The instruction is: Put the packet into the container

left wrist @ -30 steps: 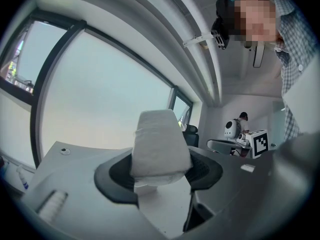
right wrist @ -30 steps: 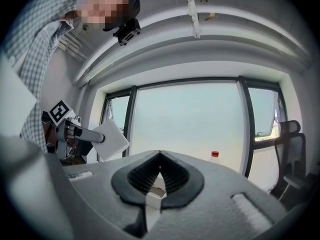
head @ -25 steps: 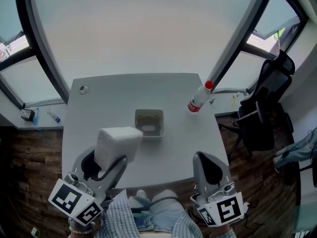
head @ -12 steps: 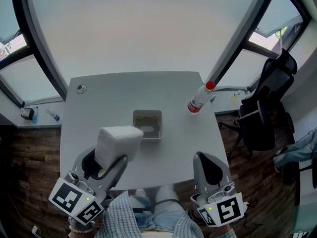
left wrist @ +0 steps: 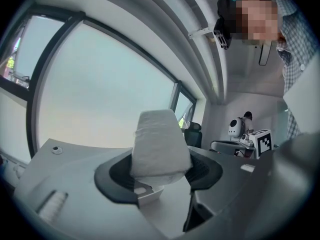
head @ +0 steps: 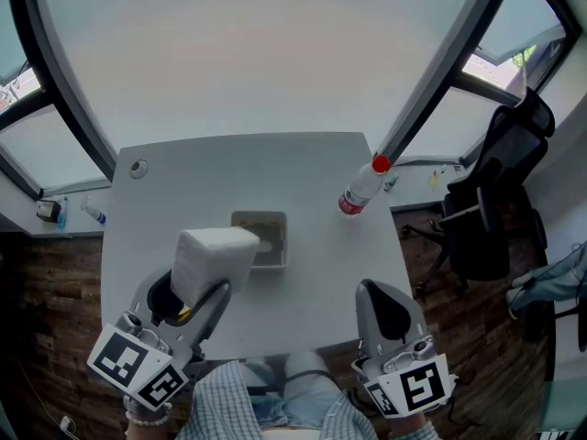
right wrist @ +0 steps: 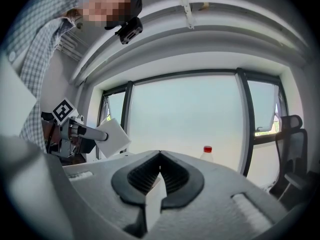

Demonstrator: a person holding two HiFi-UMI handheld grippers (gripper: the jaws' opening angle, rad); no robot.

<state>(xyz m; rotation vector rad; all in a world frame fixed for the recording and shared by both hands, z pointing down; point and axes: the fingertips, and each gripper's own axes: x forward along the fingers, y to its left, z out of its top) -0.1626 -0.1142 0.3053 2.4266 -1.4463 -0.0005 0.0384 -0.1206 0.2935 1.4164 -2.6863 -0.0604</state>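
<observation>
A white, soft packet [head: 213, 262] is held above the grey table [head: 316, 273], with my left gripper [head: 195, 289] shut on its lower part. In the left gripper view the packet [left wrist: 159, 144] stands upright between the dark jaws and hides most of what lies ahead. The small grey open container [head: 260, 239] sits mid-table, just right of and beyond the packet, whose edge overlaps its near left corner. My right gripper [head: 389, 317] hovers at the table's near right edge, jaws shut with nothing in them [right wrist: 160, 159]. The right gripper view also shows the packet [right wrist: 113, 137] at left.
A clear plastic bottle with a red cap [head: 359, 187] stands near the table's far right corner. A small round fitting [head: 138, 167] sits at the far left corner. A black office chair [head: 495, 200] stands to the right of the table. Windows ring the far side.
Both grippers have moved forward over the table. The packet has come closer to the container and now overlaps its near left corner in the head view.
</observation>
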